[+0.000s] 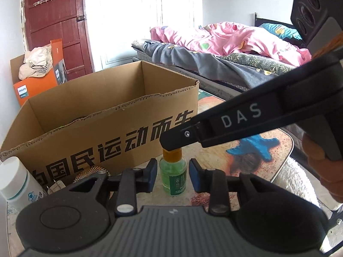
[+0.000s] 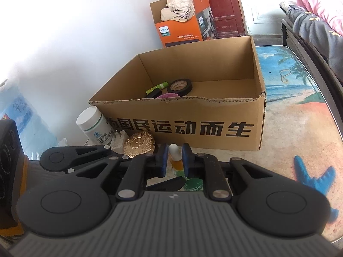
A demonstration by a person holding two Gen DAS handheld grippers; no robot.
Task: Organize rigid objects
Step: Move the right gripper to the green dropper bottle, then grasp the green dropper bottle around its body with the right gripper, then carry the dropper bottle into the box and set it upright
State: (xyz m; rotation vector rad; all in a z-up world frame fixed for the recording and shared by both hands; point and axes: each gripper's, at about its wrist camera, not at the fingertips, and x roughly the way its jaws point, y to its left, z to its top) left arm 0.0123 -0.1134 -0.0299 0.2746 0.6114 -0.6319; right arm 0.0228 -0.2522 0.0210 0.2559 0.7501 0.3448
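Observation:
A small green glass bottle (image 1: 173, 174) with an orange cap stands upright on the table in front of the cardboard box (image 1: 120, 137). My left gripper (image 1: 172, 176) is open with the bottle between its fingers, apart from both pads. My right gripper (image 2: 174, 159) comes from above and is shut on the bottle's orange cap (image 2: 177, 164); its finger (image 1: 225, 124) covers the cap in the left wrist view. The box (image 2: 214, 126) holds a black tape roll (image 2: 179, 86), a green tube and a pink item.
A white pill bottle (image 2: 94, 126), a gold disc (image 2: 139, 144) and a white plug stand left of the bottle by the box. An orange Philips box (image 2: 182, 30) sits behind. A bed (image 1: 225, 49) is to the right. The beach-print table top (image 2: 300, 128) extends right.

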